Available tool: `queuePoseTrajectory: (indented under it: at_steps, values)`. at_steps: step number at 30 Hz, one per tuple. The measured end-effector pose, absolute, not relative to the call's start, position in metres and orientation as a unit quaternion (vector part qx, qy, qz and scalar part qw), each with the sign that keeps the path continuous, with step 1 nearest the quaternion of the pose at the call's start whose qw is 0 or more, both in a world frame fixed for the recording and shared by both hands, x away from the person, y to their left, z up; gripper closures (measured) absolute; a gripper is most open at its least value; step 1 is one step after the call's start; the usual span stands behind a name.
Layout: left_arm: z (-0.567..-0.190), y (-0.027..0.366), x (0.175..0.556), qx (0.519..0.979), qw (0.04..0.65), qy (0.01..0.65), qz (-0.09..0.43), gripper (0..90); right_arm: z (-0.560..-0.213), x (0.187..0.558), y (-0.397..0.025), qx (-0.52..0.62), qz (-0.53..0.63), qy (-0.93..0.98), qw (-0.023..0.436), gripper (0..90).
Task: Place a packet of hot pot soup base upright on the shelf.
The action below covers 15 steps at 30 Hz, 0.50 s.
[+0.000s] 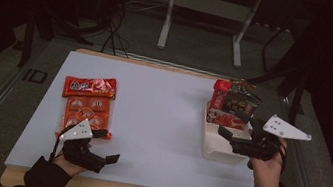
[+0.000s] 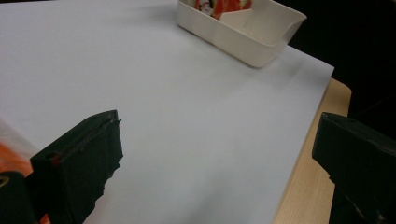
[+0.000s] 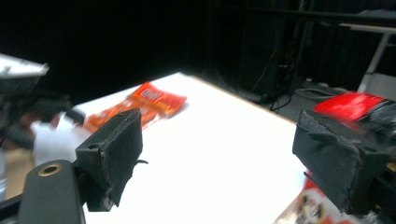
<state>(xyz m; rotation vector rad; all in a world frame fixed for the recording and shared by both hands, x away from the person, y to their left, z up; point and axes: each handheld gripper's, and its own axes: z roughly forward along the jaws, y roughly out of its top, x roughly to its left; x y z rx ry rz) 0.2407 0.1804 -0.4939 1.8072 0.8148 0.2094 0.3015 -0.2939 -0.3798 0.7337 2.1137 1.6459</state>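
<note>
The left gripper [image 1: 103, 157] rests low at the near left corner of the white table sheet [image 1: 160, 123], jaws spread wide and empty; the left gripper view confirms bare sheet between them. The right gripper [image 1: 225, 133] hangs at the near end of the white bin [image 1: 206, 148] on the right side, jaws likewise apart and holding nothing, as the right gripper view shows.

Work in hand appears to be moving snack packets from the left of the table into the bin. Two remain out: a red snack packet [image 1: 90, 87] lying flat, and just nearer the person an orange snack packet [image 1: 86, 113] touching or slightly overlapping its near edge.

Governing relation: the orange packet lies directly ahead of the left gripper and a little toward the table's far side, its near end just beside that gripper's grey plate. The left hand [image 1: 67, 164] is plainly the nearer one; the right gripper is well apart, across the table. The orange packet's long axis runs near-to-far; the red one's runs left-to-right, slightly tilted.

Appearance: both packets are flat, glossy film bags. The red one carries pale lettering, not legible. The orange one shows a grid of small individually wrapped pieces. In my judgement both will flex and slide on the sheet, so an edge grip is called for.

The bin already holds several upright packets [image 1: 233, 104], red and dark, crowded at its far end; the near end is empty.
</note>
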Motion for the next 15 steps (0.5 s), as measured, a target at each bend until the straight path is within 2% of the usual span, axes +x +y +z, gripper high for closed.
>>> queuePoseTrajectory:
  at_steps: [7,14,15]
  values:
    - [-0.482,0.206,0.251,0.759,0.530,0.363,0.108,6.7,-0.390,0.276,-0.284,0.236,0.588,0.753,0.176,16.5]
    - [-0.468,0.237,0.261,0.748,0.522,0.384,0.145,17.1,-0.403,0.261,-0.277,0.229,0.584,0.761,0.164,14.9]
    - [-0.467,0.240,0.263,0.749,0.519,0.385,0.148,21.1,-0.404,0.259,-0.276,0.232,0.585,0.760,0.161,14.3]
